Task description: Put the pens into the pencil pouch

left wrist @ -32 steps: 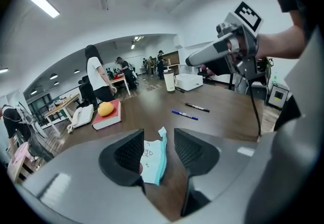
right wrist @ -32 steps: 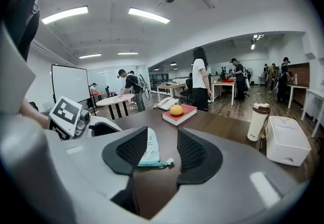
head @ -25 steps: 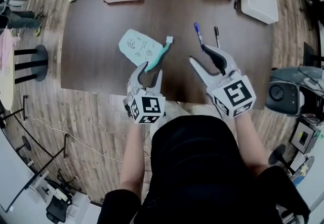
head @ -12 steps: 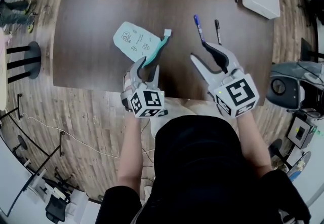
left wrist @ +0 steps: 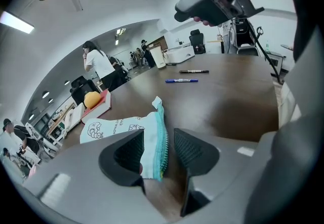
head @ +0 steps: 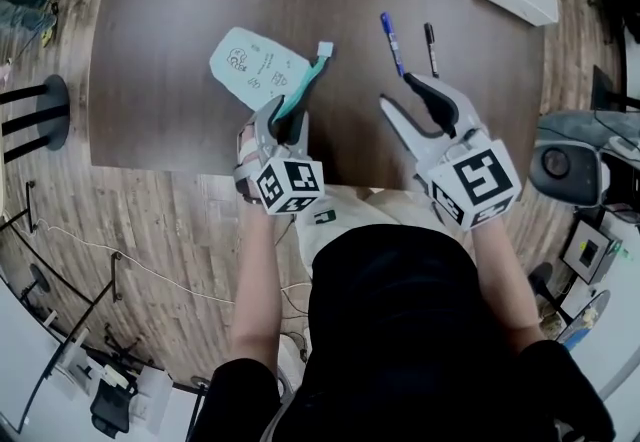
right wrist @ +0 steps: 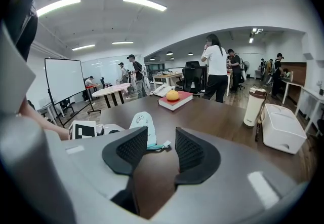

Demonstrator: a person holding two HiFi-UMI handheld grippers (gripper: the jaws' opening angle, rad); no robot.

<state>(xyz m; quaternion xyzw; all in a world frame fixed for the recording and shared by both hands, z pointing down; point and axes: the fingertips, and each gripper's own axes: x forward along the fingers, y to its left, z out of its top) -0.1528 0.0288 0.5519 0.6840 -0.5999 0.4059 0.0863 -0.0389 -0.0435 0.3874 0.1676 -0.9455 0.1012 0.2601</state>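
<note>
Head view: the blue pen (head: 390, 42) and black pen (head: 431, 48) are seen unpacked, right of the pencil pouch (head: 255, 70); left gripper view: its teal edge is straddled, unpinched, by the spread left gripper (left wrist: 159, 149); right gripper view: the right gripper (right wrist: 162, 149) is held spread, empty.

Pouch (head: 255, 70) corner behind left gripper (head: 287, 121)

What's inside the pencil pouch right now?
The pencil pouch interior is covered by its fabric. The blue pen and black pen lie outside it on the table.
</note>
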